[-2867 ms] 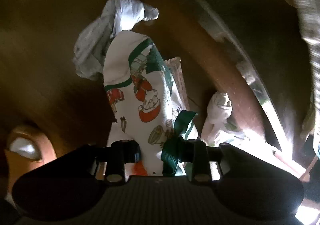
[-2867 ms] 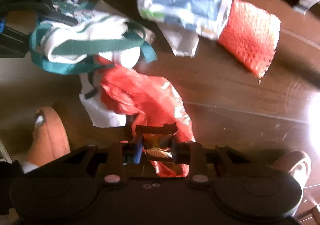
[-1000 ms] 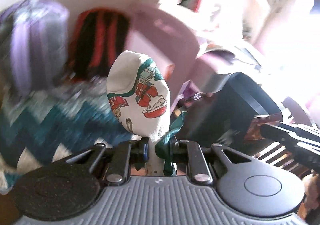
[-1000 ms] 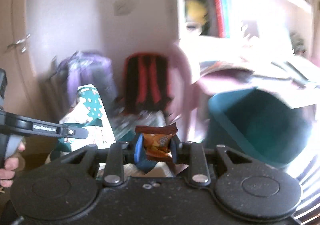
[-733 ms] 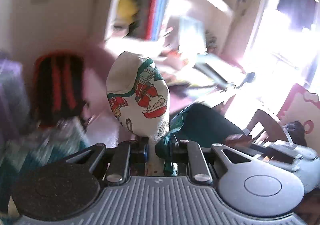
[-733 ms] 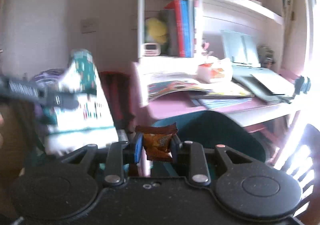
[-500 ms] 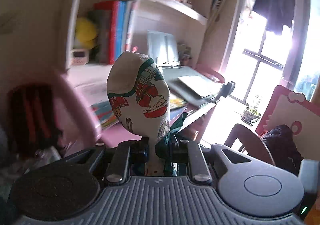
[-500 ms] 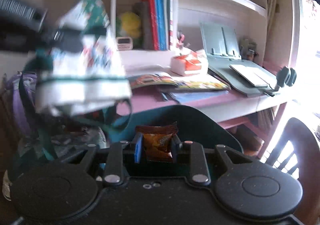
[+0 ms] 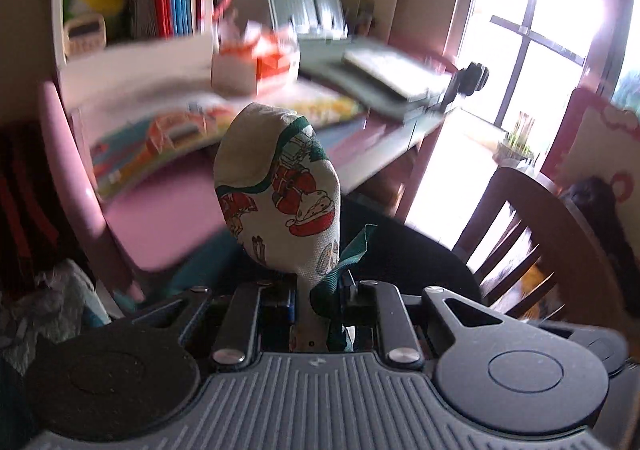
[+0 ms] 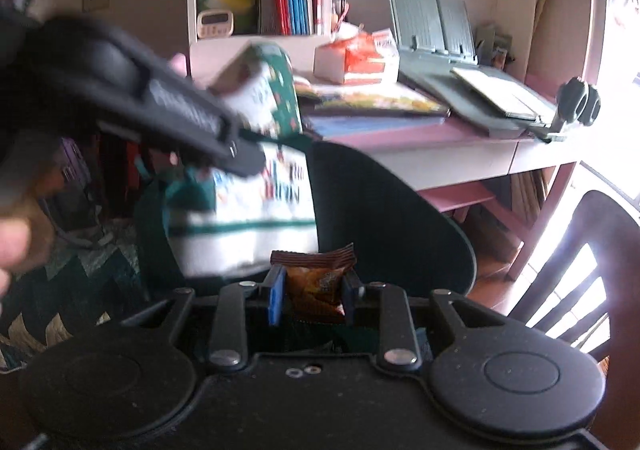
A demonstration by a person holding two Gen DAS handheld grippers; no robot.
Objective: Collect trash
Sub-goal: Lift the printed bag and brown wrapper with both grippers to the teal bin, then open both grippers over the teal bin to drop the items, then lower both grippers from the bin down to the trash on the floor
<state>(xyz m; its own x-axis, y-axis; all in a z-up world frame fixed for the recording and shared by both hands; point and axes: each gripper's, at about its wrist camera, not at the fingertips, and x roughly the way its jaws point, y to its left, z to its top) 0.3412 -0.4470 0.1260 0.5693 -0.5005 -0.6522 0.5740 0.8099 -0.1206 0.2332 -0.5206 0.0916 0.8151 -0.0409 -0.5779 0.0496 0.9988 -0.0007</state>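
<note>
The left gripper (image 9: 318,306) pinches a Christmas-print bag (image 9: 280,190) upright between its fingers. The right gripper (image 10: 312,290) clamps a brown snack wrapper (image 10: 314,278), held before a pink desk (image 10: 440,146).

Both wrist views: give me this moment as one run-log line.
left hand-held gripper: shut on Christmas-print bag | right hand-held gripper: shut on snack wrapper | bag beside wrapper, raised before desk

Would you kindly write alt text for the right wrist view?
The right gripper is shut on a brown snack wrapper. The left gripper holds a Christmas-print bag just ahead, before a dark chair and cluttered pink desk.
</note>
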